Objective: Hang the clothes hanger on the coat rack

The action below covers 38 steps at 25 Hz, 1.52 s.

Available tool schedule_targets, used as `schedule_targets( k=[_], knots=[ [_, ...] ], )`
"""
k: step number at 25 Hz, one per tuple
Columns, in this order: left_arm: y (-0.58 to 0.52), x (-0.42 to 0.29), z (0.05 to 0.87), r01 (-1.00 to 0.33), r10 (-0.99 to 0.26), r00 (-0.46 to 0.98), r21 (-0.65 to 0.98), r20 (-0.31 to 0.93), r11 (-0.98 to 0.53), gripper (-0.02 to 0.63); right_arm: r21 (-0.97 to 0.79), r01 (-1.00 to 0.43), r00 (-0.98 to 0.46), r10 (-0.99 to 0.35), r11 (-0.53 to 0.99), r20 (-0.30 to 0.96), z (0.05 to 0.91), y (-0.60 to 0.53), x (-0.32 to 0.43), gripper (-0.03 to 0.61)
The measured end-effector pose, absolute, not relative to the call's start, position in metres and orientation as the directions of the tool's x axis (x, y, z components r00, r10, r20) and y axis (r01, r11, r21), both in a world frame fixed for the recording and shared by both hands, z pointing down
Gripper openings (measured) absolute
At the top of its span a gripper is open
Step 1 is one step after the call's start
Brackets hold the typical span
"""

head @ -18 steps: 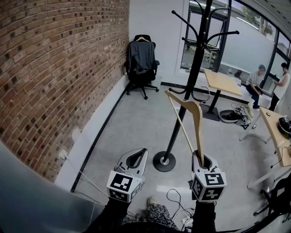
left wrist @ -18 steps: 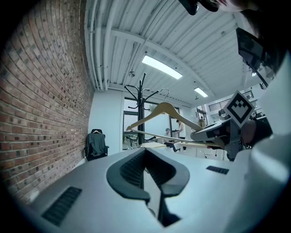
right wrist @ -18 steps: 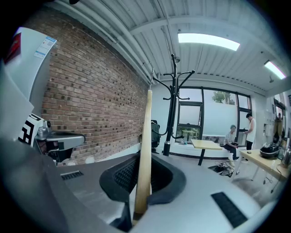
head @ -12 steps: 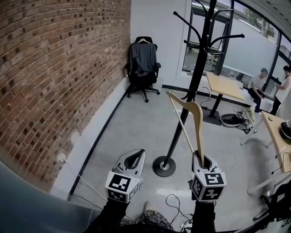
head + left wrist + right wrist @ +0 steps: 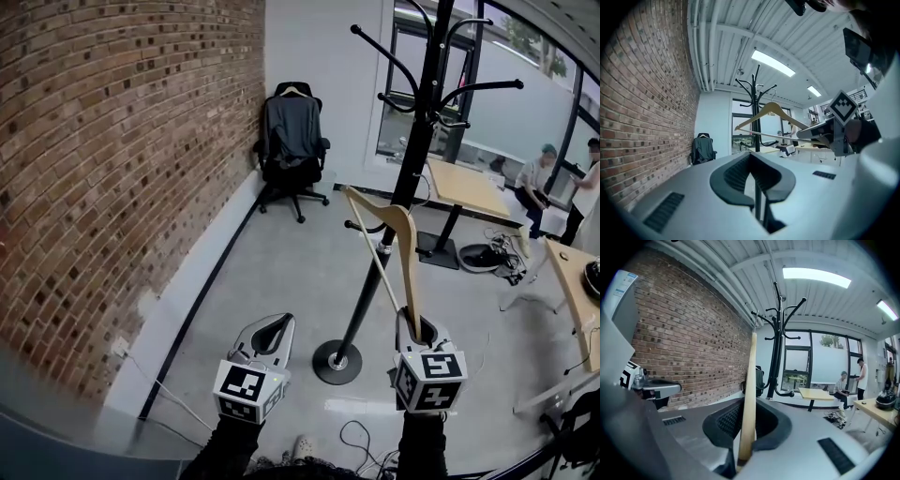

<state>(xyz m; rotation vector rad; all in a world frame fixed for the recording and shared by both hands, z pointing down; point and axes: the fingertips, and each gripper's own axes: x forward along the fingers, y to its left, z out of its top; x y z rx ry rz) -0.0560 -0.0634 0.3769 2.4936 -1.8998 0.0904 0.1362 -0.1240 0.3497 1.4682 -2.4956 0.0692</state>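
A pale wooden clothes hanger [image 5: 405, 251] stands upright in my right gripper [image 5: 419, 328], which is shut on one end of it. Its arm and crossbar rise just right of the black coat rack's pole [image 5: 403, 197], apart from the hooks above. In the right gripper view the hanger [image 5: 749, 390] runs straight up between the pads, with the coat rack [image 5: 777, 348] behind. My left gripper [image 5: 279, 323] hangs lower left of the rack base, shut and empty. The left gripper view shows the hanger [image 5: 771, 108] in front of the rack [image 5: 757, 112].
A brick wall [image 5: 112, 169] runs along the left. An office chair with a dark jacket [image 5: 291, 141] stands in the far corner. Wooden tables [image 5: 464, 187] and two people [image 5: 539, 178] are at the right. The rack's round base [image 5: 336, 361] sits on the floor; cables [image 5: 366, 439] lie nearby.
The head view has shifted slightly, so the rack's hooks show fuller. The hanger stays upright in my right gripper beside the pole. My left gripper sits a little lower in the picture.
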Motion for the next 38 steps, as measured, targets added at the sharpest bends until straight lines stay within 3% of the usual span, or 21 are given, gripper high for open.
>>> schedule_targets(
  k=[12, 26, 38],
  knots=[
    [-0.131, -0.053, 0.373, -0.965, -0.964, 0.261, -0.015, 0.042, -0.262, 0.008, 0.101, -0.855, -0.470, -0.842, 0.509, 0.264, 0.345, -0.196, 0.132, 0.033],
    [-0.165, -0.096, 0.376, -0.973, -0.973, 0.228, -0.008, 0.032, -0.229, 0.008, 0.076, -0.861, -0.465, -0.840, 0.502, 0.279, 0.355, -0.236, 0.103, 0.032],
    [-0.265, -0.139, 0.370, -0.922, -0.922, 0.386, 0.000, 0.013, -0.386, 0.008, 0.088, -0.930, -0.325, -0.910, 0.357, 0.256, 0.341, -0.314, 0.068, 0.034]
  ],
)
